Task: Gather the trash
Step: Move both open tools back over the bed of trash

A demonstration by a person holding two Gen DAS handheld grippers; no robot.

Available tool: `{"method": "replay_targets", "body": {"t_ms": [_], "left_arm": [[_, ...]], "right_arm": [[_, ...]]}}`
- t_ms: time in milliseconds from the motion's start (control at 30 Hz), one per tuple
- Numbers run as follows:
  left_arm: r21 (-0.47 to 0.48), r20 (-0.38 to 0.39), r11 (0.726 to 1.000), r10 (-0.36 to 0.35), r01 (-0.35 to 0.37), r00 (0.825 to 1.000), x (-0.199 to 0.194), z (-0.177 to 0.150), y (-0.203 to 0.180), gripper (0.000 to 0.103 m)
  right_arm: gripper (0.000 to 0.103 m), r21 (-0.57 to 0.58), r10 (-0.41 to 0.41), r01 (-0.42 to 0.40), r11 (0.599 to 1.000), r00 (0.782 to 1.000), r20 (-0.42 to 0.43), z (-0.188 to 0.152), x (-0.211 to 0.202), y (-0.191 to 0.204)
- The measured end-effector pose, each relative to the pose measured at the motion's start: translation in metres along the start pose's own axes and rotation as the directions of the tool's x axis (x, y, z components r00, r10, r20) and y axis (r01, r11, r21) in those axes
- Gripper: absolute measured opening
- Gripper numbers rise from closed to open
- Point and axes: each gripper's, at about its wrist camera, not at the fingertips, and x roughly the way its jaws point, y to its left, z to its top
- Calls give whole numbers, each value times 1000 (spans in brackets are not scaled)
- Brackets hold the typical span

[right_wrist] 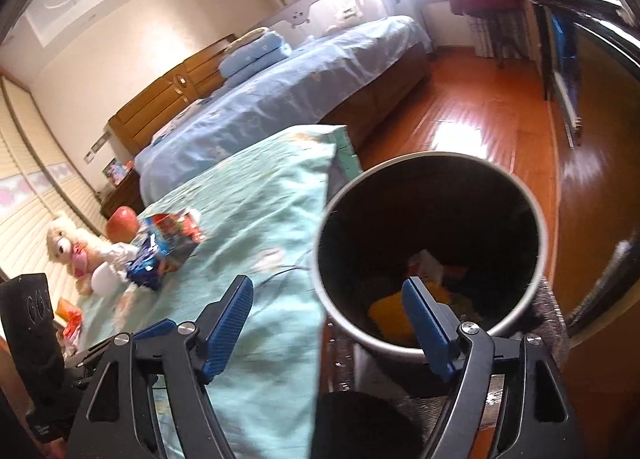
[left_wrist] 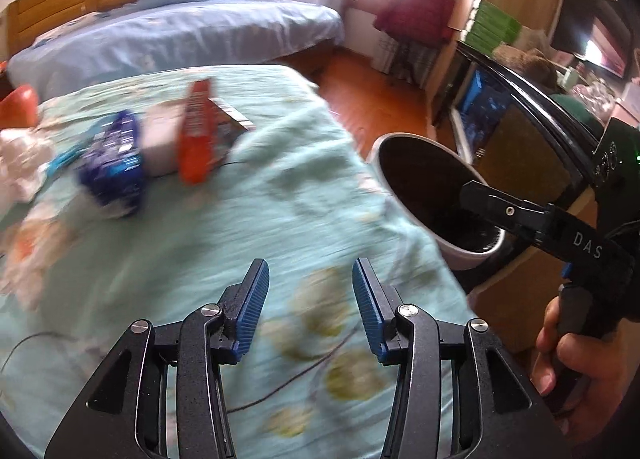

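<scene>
A dark trash bin (left_wrist: 428, 195) with a pale rim stands at the right edge of the teal bedspread (left_wrist: 260, 219). In the right wrist view the bin (right_wrist: 432, 219) holds yellow and orange scraps. On the bedspread lie an orange-red packet (left_wrist: 196, 131), a blue wrapper (left_wrist: 114, 163) and a white box (left_wrist: 160, 143); they show small in the right wrist view (right_wrist: 160, 243). My left gripper (left_wrist: 310, 307) is open and empty above the bedspread. My right gripper (right_wrist: 328, 323) is open and empty over the bin's near rim; it also shows in the left wrist view (left_wrist: 504, 211).
A red apple (right_wrist: 122, 223), a white plush toy (right_wrist: 74, 255) and crumpled tissue (left_wrist: 20, 163) lie at the bed's far side. A second bed with blue sheets (left_wrist: 180, 35) stands behind. Orange wood floor (right_wrist: 480, 127) and a dark cabinet (left_wrist: 520, 119) lie to the right.
</scene>
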Motion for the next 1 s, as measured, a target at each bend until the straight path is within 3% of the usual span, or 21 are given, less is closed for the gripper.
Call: {"method": "replay_targets", "body": {"t_ms": [500,1000], "left_arm": [[-143,37,981,134,-127,990,-28,-13,85,47],[-159,37,979,138,-130,990,-25,3,110,49]], "right_arm": [[79,-101,75,-83,991,994,-77,-12,34,66],[78,-166,153,-179,970,975,-159,-5,75,109]]}}
